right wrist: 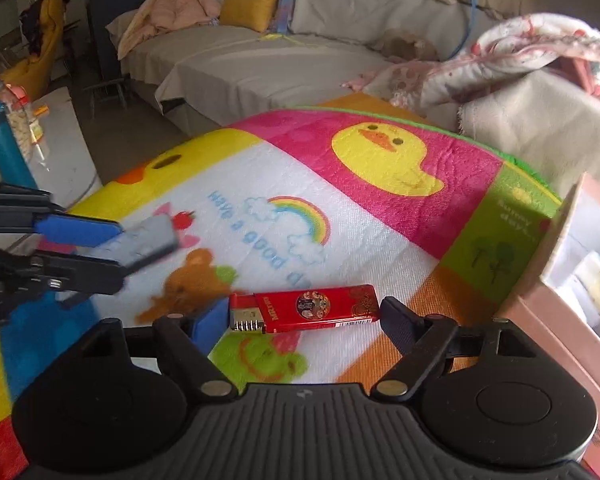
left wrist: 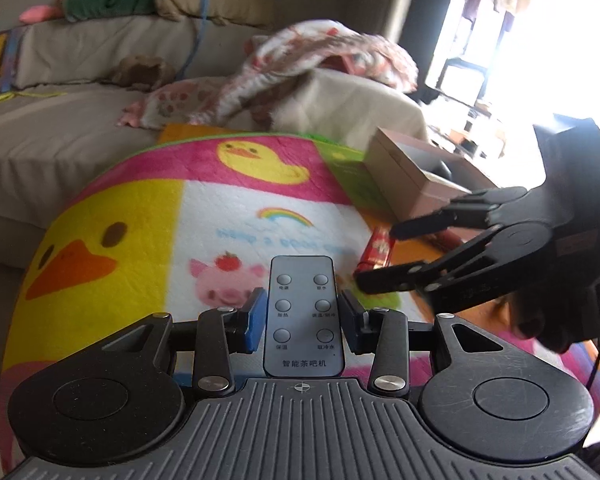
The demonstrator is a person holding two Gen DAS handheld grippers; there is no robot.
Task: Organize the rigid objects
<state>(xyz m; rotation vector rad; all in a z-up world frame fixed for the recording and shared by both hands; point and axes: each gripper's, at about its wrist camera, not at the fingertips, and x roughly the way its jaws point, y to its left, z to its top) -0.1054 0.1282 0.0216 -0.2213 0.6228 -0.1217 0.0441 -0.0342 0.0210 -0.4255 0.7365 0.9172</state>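
My left gripper (left wrist: pixel 302 316) is shut on a grey remote control (left wrist: pixel 303 308) with round buttons, held above the cartoon mat. It also shows at the left of the right wrist view (right wrist: pixel 112 252), with the remote (right wrist: pixel 148 240) sticking out of it. My right gripper (right wrist: pixel 304 316) is open, its fingers on either side of a red lighter (right wrist: pixel 304 308) that lies flat on the mat. In the left wrist view the right gripper (left wrist: pixel 376 256) straddles the lighter (left wrist: pixel 376 250).
A bright cartoon mat (right wrist: pixel 340 208) covers the table. An open pink box (left wrist: pixel 416 176) stands at the mat's right edge; it shows also in the right wrist view (right wrist: pixel 572 280). A beige sofa (right wrist: pixel 240 60) with blankets lies behind. A blue bottle (right wrist: pixel 4 148) stands far left.
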